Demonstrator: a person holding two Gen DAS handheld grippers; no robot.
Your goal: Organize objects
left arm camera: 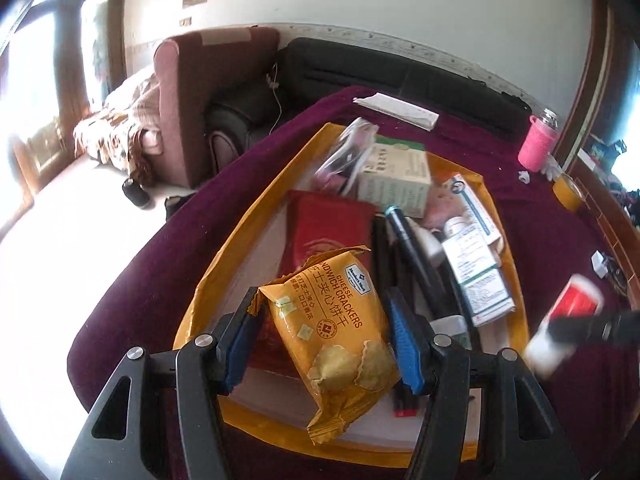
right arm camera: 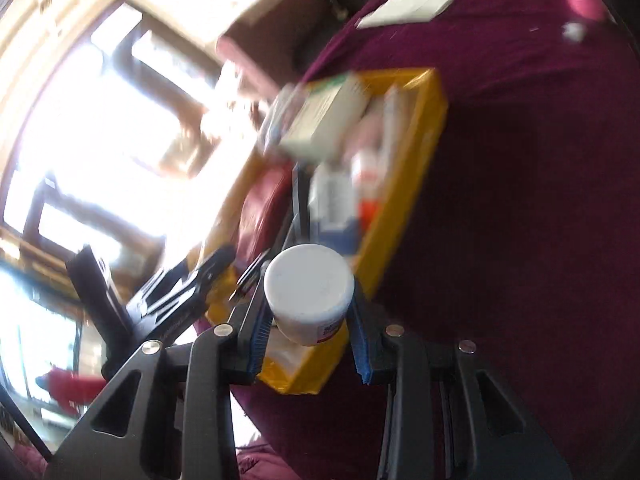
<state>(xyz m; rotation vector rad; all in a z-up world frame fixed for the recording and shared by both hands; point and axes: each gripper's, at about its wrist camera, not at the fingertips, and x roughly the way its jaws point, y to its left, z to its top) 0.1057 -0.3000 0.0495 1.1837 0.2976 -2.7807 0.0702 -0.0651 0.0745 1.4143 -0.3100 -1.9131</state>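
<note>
Here, your left gripper (left arm camera: 324,320) clamps one packet of cheese sandwich crackers (left arm camera: 334,336) between its blue pads (left arm camera: 404,344), the jaws drawn in to the packet's width; the packet hangs tilted above the near end of the yellow tray (left arm camera: 208,280). Your right gripper (right arm camera: 308,312) is closed on one white jar (right arm camera: 310,294), lid toward the lens, red-printed label partly visible below (this view is heavily motion-blurred). The jar is held over the near corner of the tray (right arm camera: 404,200).

Inside the tray, counted from the left wrist view: one red pouch (left arm camera: 328,232) directly beneath the crackers, one green-and-white carton (left arm camera: 396,180) at the far end, one long white medicine box (left arm camera: 476,256) along the right wall, and one dark pen-like tube (left arm camera: 412,248) among black sticks whose number cannot be told.

The tray rests on a maroon cloth (left arm camera: 160,280). On the cloth, well apart from the tray, stand one pink-sleeved bottle (left arm camera: 538,144) and one white paper (left arm camera: 400,110).

Your left gripper points forward and down along the tray's length; your right is rolled markedly, its view tilted, with the left gripper (right arm camera: 176,300) visible at its left.
</note>
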